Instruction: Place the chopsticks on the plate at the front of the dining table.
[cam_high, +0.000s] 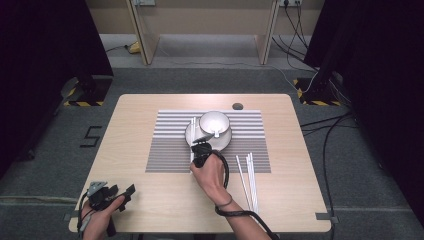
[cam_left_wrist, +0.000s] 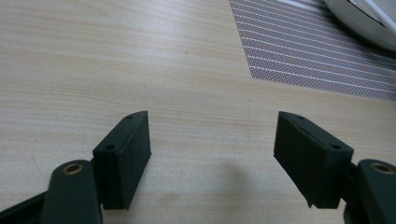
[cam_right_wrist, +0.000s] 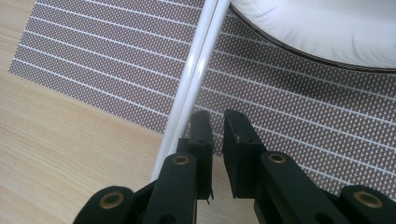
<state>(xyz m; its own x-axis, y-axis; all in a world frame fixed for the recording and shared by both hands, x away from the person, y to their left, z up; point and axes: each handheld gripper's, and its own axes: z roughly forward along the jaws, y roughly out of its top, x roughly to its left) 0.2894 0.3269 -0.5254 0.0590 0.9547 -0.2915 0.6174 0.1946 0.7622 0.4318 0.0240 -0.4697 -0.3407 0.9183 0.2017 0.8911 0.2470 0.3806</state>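
A white cup (cam_high: 214, 121) with a spoon (cam_high: 217, 132) sits on a white saucer (cam_high: 189, 134) on a grey striped placemat (cam_high: 165, 155). A pair of white chopsticks (cam_high: 193, 130) lies on the mat just left of the saucer. My right gripper (cam_high: 199, 145) hovers at their near end. In the right gripper view its jaws (cam_right_wrist: 218, 114) stand a narrow gap apart with nothing between them, and the chopsticks (cam_right_wrist: 196, 70) run just outside the left jaw, beside the saucer (cam_right_wrist: 327, 32). My left gripper (cam_high: 122, 192) rests near the table's front left corner, wide open (cam_left_wrist: 212, 140) over bare wood.
Several more white chopsticks (cam_high: 248, 180) lie on the table right of my right forearm, partly on the mat. A small dark round spot (cam_high: 237, 106) marks the table's far edge. The mat's corner (cam_left_wrist: 299, 51) lies ahead of the left gripper.
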